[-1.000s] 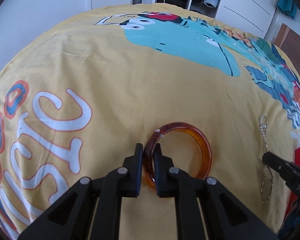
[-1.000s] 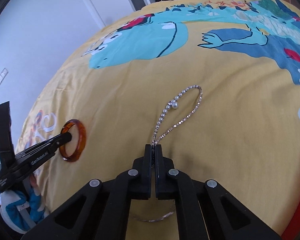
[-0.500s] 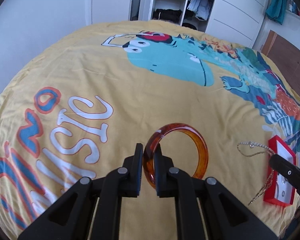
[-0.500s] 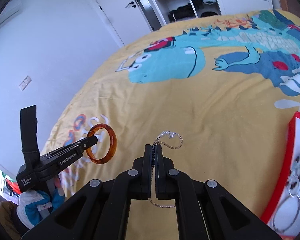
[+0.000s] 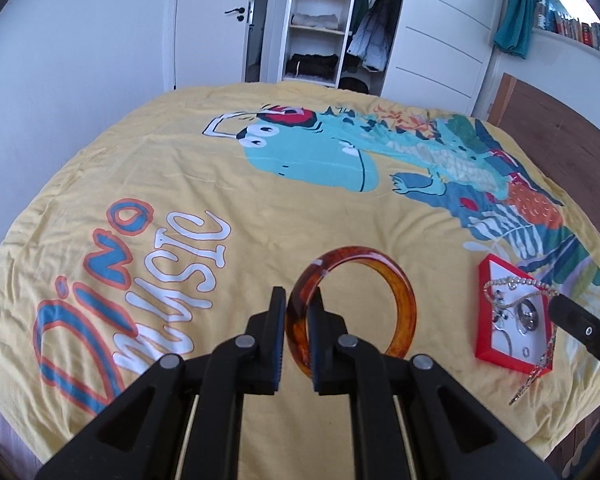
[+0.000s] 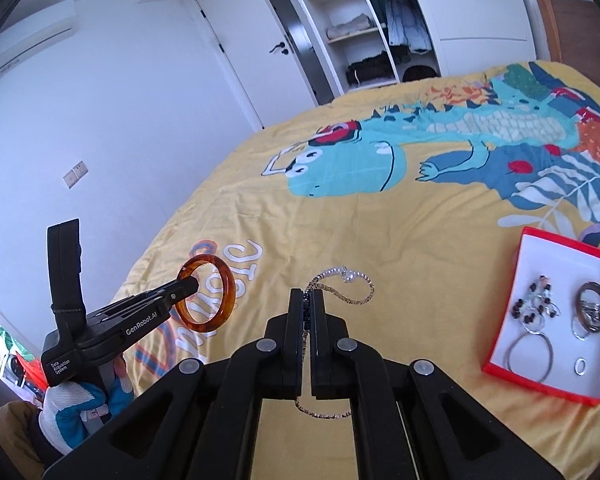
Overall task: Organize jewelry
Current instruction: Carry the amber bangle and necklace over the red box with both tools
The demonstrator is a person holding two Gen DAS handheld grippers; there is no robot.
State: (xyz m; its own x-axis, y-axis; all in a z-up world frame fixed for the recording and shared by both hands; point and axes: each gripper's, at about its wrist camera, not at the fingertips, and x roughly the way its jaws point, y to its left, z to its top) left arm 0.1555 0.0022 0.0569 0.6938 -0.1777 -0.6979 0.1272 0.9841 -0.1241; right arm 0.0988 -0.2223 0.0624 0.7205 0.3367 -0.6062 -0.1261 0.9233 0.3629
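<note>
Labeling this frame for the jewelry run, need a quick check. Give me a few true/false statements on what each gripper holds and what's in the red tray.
1. The left gripper is clamped on the amber bangle. True.
2. The bangle is lying on the yellow bedspread. False: it is held up off the bedspread, as the right wrist view shows.
3. The right gripper is shut on a beaded chain. True.
4. The red tray is empty. False: it already holds rings, hoops and small beaded pieces.
5. The tray sits on the bedspread. True.
6. The wardrobe behind the bed is fully closed. False: one section stands open, showing shelves and hanging clothes.
</note>
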